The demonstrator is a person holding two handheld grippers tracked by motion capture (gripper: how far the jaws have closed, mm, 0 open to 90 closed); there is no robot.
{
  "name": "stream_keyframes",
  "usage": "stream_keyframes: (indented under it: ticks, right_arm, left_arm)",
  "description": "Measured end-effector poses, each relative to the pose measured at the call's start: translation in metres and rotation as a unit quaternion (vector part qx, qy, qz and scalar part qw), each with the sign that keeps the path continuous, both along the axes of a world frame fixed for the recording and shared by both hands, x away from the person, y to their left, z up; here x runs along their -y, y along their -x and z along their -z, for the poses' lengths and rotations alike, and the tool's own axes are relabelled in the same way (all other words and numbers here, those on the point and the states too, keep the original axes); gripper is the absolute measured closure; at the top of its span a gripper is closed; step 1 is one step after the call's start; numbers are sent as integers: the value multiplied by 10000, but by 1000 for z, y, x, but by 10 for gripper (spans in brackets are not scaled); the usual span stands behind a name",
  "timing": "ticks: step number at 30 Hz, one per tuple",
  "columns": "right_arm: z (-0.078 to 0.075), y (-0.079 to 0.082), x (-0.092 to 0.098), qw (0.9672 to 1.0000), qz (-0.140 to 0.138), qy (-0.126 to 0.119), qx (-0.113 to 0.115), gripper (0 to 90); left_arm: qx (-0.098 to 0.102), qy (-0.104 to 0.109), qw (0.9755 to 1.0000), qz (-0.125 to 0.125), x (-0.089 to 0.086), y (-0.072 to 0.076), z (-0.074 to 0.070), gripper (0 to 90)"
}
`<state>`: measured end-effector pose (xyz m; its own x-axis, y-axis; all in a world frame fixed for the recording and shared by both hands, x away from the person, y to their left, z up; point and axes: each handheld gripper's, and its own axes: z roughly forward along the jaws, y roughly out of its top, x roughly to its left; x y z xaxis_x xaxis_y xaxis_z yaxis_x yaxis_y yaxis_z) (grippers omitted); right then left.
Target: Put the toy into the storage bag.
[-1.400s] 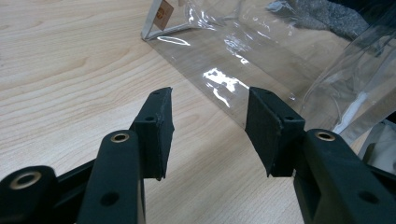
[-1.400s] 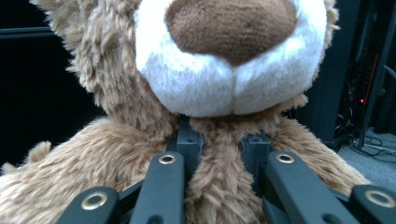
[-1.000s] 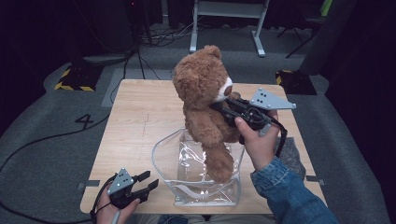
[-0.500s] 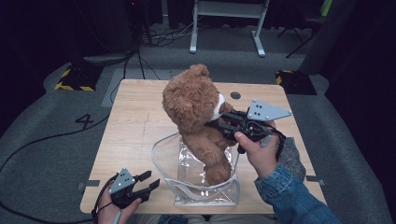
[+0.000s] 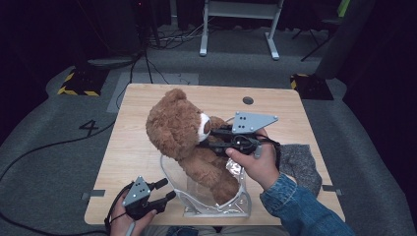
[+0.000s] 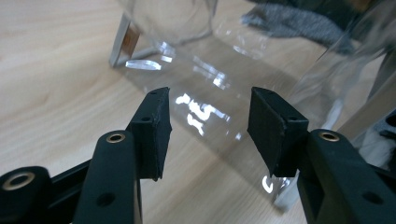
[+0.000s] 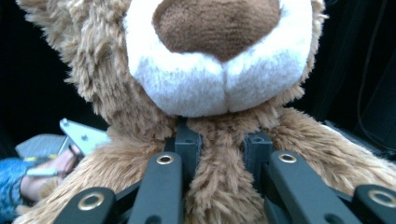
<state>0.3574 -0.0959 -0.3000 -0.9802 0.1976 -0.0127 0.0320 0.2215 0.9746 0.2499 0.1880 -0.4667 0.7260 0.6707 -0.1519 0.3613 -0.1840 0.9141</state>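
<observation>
Right gripper [image 7: 218, 154] clamped on teddy bear's [image 5: 189, 140] chest, lowering it into clear bin [image 5: 241, 199] on desk [image 5: 137, 142]. Left gripper [image 6: 209, 123] open, idle beside bin. Next: seat bear fully, then release.

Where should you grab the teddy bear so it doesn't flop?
Probably the chest just under the chin, from the front, as the right gripper does now. The teddy bear leans half inside the clear container, and the soft fur there bunches between the pads.
</observation>
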Motion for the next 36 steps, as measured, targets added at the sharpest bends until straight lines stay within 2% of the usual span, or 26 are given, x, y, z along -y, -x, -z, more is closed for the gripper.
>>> stream_keyframes:
  ticks: [2, 6, 10, 13, 14, 17, 21, 23, 25, 26, 29, 31, 35, 36]
  right_arm:
    - [1, 1, -5, 9999, -80, 149, 1, 736]
    - [0, 0, -17, 9988, -172, 430, 138, 735]
    - [-4, -2, -26, 9989, -96, 451, 38, 732]
    - [0, -1, -30, 9974, -50, 705, -99, 720]
    - [2, -2, -31, 9964, -64, 841, -17, 717]
    - [7, -2, -33, 9925, 2, 1220, -40, 716]
    - [14, -2, -38, 9907, -85, 1353, -88, 713]
    - [18, -3, -41, 9887, -100, 1489, -146, 710]
    - [23, -4, -42, 9869, -110, 1607, -123, 708]
    - [26, -5, -42, 9860, -91, 1660, -160, 708]
    - [33, -7, -42, 9810, -60, 1927, -196, 704]
    - [37, -8, -41, 9766, -18, 2137, -218, 702]
    - [40, -9, -41, 9726, 19, 2307, -281, 700]
    - [41, -9, -40, 9707, 48, 2380, -311, 700]
  left_arm:
    - [138, 34, 9999, 68, 4, 1, -4, 490]
    - [188, -32, 9997, 152, 10, 2, -6, 492]
    - [188, -11, 9996, 192, 10, 3, -6, 495]
    - [209, 50, 9995, 209, 10, 3, -7, 495]
    - [215, 71, 9995, 214, 10, 3, -6, 495]
    - [190, 60, 9996, 219, 10, 3, -6, 495]
    - [153, 78, 9997, 198, 10, 3, -4, 496]
    - [125, 42, 9997, 219, 9, 2, -4, 496]
    - [120, 117, 9997, 174, 9, 2, -2, 496]
    - [109, 71, 9998, 166, 8, 2, -2, 496]
    - [100, 110, 9998, 111, 6, 2, -2, 497]
    - [128, 110, 9998, 105, 5, 1, -1, 497]
    - [122, 77, 9998, 106, 4, 2, -2, 497]
    - [108, 29, 9999, 108, 4, 2, -3, 497]
